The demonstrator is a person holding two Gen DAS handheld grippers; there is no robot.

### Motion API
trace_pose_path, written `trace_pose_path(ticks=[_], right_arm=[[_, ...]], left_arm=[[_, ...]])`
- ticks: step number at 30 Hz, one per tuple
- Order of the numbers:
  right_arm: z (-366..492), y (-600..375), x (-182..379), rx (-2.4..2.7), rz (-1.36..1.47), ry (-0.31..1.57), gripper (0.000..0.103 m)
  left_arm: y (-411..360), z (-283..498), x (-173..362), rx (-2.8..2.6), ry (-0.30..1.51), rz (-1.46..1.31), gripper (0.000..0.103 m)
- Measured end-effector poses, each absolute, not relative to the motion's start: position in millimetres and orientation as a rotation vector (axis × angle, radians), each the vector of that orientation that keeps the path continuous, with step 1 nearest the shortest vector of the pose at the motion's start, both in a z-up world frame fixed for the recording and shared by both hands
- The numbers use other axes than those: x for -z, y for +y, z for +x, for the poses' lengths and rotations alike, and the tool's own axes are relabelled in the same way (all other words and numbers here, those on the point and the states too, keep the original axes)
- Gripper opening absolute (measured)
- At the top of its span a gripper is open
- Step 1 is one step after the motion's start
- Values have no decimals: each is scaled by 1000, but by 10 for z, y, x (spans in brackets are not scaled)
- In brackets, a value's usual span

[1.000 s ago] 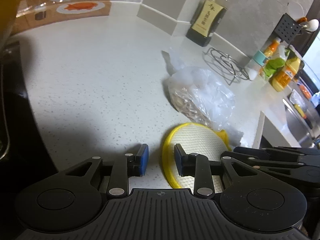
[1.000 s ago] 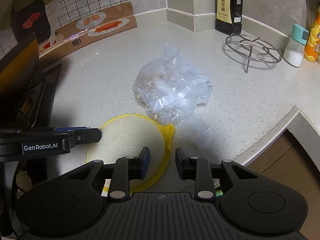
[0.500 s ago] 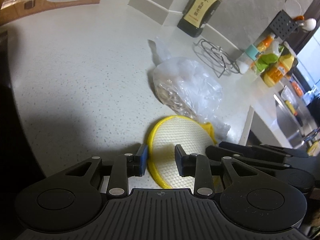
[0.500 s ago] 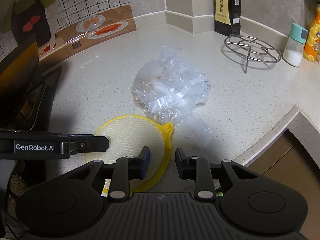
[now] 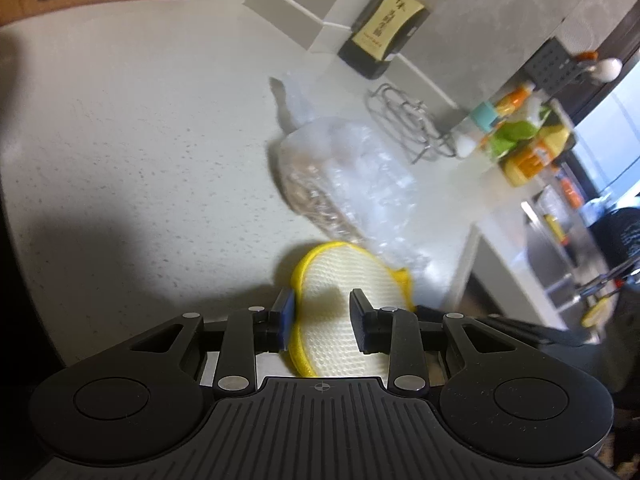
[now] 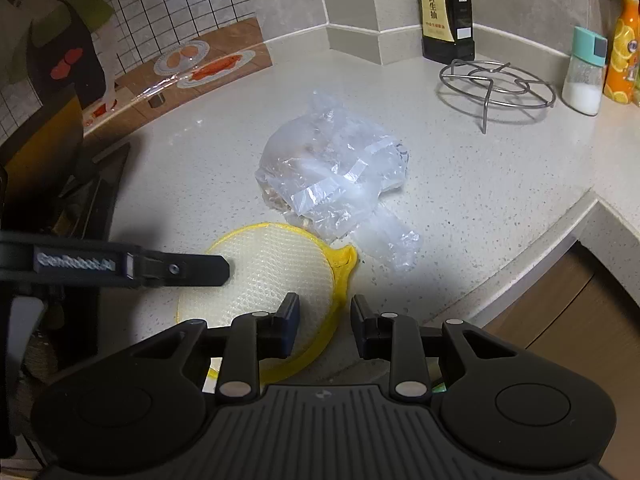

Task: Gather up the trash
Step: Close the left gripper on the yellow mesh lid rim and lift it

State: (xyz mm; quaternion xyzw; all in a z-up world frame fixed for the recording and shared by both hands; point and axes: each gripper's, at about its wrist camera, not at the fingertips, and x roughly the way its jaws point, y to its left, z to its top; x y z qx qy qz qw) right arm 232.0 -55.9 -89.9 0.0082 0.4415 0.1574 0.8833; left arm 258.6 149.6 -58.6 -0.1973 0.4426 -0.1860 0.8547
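A crumpled clear plastic bag (image 6: 332, 176) with brownish scraps inside lies in the middle of the white counter; it also shows in the left wrist view (image 5: 348, 176). In front of it lies a round white mesh pad with a yellow rim (image 6: 272, 268). My left gripper (image 5: 323, 318) is open just over the pad (image 5: 344, 276), whose left rim sits by the left finger. From the right wrist view, one left finger (image 6: 180, 270) reaches across the pad. My right gripper (image 6: 325, 320) is open over the pad's right rim, with nothing held.
A dark soy sauce bottle (image 6: 446, 12) stands at the back wall. A wire trivet (image 6: 496, 80), a teal-lidded shaker (image 6: 586, 70) and an orange bottle (image 6: 622, 52) stand at the right. The dark stove (image 6: 96, 192) lies left. The counter edge (image 6: 560, 236) drops off at the right.
My left gripper has swung toward the pad, so the pad's left part now lies between its fingers. The right gripper has stayed where it was.
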Motion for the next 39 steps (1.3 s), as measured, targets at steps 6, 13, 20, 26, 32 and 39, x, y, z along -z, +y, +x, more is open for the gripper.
trace_pose_path(ticks=[6,13,20,26,32,39], right_arm=[[2299,-583,905,-333,20,910,28],[2277,-573,910,-346,7,896,28],[2256,-563,915,-349,-2,884,28],[2236,-552,919,-351,-12,872,28],[2209,-566,930,-359,-20,853,28],[2192,-579,932,-358,-11,846,28]], left_arm=[[1493,2610,467,476,934,-501,34],[1425,2654,508,485,953,-492,39],[1444,2681,705,432,995,-495,50],[1453,2676,704,429,985,-516,51],[1399,2604,561,470,952,-513,51],[1281,2548,461,559,930,-547,51]])
